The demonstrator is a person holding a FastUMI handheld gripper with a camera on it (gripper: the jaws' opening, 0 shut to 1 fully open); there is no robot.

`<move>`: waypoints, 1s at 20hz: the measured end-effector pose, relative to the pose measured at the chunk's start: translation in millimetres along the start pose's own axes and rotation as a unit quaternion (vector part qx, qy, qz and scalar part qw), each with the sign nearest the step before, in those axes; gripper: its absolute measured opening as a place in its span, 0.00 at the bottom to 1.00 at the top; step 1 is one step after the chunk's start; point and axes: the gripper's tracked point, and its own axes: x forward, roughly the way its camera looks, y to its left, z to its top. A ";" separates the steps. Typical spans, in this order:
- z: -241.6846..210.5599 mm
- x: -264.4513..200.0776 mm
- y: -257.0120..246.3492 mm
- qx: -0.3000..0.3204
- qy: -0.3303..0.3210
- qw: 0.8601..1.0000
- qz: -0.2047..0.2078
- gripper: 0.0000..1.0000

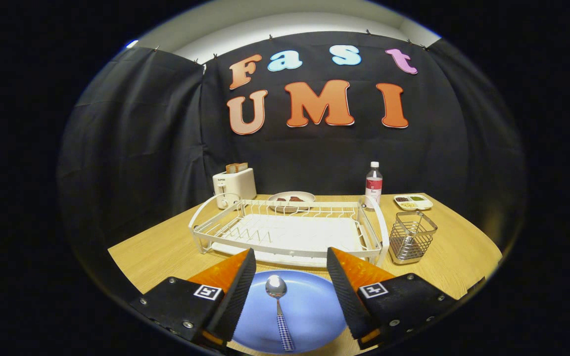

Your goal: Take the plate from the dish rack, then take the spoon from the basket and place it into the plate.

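Observation:
A blue plate (309,311) lies flat on the wooden table, below and between my fingers. On it rests a spoon (278,306) with a shiny bowl and a blue-checked handle; its bowl points toward the rack. My gripper (291,262) stands open above the plate, both orange-and-black fingers apart with nothing pressed between them. The white wire dish rack (285,232) sits just beyond the fingers and holds no dishes. To the right of the rack stands the wire basket (411,237).
At the back of the table stand a white toaster (234,187) with toast, a plate with food (291,199), a water bottle (373,183) and a small divided tray (412,201). The table edge runs close on the left and right.

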 end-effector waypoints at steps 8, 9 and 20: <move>56.9 -21.8 -54.2 -0.019 -0.035 0.998 -0.048 0.97; 64.1 -25.3 -63.7 -0.020 -0.042 0.997 -0.057 0.97; 107.3 -80.8 -158.7 -0.022 -0.086 0.986 -0.142 0.97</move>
